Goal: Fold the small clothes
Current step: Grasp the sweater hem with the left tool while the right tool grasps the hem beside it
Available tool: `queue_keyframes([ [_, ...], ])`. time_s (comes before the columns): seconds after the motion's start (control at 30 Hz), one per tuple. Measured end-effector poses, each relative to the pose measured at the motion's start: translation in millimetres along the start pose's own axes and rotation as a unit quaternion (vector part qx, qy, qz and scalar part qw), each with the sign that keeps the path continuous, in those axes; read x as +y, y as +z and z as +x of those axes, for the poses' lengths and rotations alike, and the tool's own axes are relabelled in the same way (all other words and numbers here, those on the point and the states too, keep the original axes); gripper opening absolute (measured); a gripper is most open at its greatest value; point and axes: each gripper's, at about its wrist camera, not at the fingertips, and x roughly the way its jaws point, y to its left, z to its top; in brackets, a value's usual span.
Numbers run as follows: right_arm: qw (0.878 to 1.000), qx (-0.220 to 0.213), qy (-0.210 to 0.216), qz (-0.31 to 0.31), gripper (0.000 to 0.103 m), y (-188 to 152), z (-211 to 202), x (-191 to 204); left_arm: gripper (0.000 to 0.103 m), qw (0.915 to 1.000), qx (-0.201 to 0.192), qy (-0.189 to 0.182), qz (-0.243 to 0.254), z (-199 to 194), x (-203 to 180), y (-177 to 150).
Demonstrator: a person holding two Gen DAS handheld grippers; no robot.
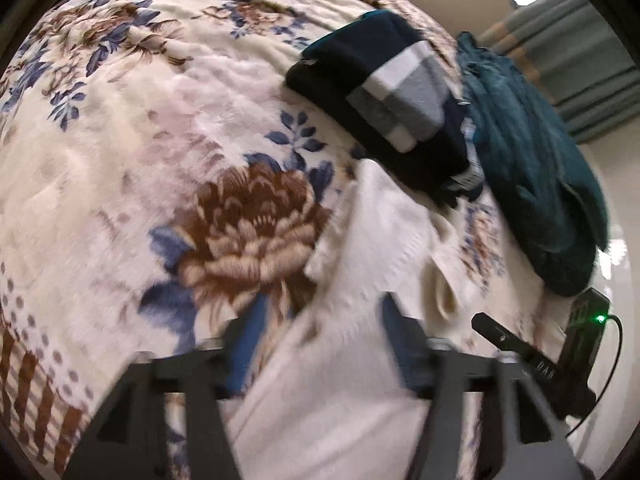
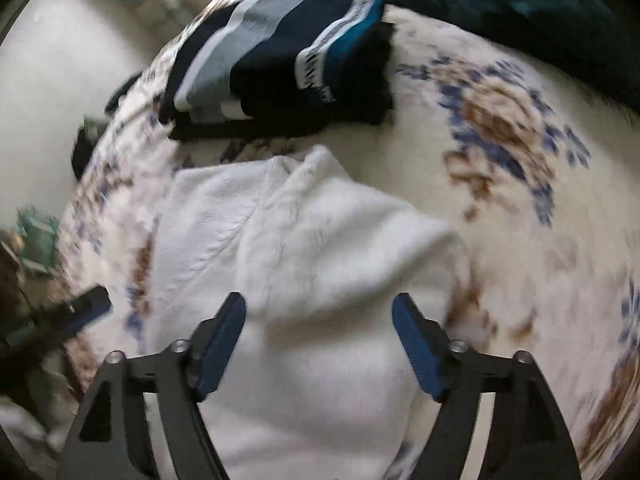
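Observation:
A white knitted garment lies rumpled on a floral blanket; it also shows in the left wrist view. My right gripper is open, jaws wide apart just above the garment's near part. My left gripper is open over the garment's other edge. The other gripper's tip shows at the right of the left wrist view, and at the left edge of the right wrist view. Neither gripper holds cloth.
A folded stack of dark navy clothes with grey and white stripes lies beyond the white garment. A teal garment is heaped beside it. The floral blanket ends at a pale floor.

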Motion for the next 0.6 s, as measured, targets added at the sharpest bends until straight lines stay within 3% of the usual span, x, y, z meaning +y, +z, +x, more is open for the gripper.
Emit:
queue_keyframes([
  [0.17, 0.997, 0.02, 0.027, 0.064, 0.078, -65, -40, -8, 0.072, 0.9989, 0.038, -0.021, 0.019, -28, 11, -44],
  [0.27, 0.992, 0.051, 0.024, 0.109, 0.078, -128, -55, -12, 0.072, 0.9978, 0.061, -0.014, 0.022, -43, 24, -76],
  [0.53, 0.966, 0.13, 0.028, 0.221, 0.077, -276, -52, -25, 0.069, 0.9855, 0.152, 0.048, 0.059, -39, 56, -177],
  [0.6, 0.96, 0.143, 0.021, 0.24, 0.069, -302, -44, -29, 0.069, 0.9832, 0.161, 0.054, 0.068, -33, 58, -192],
])
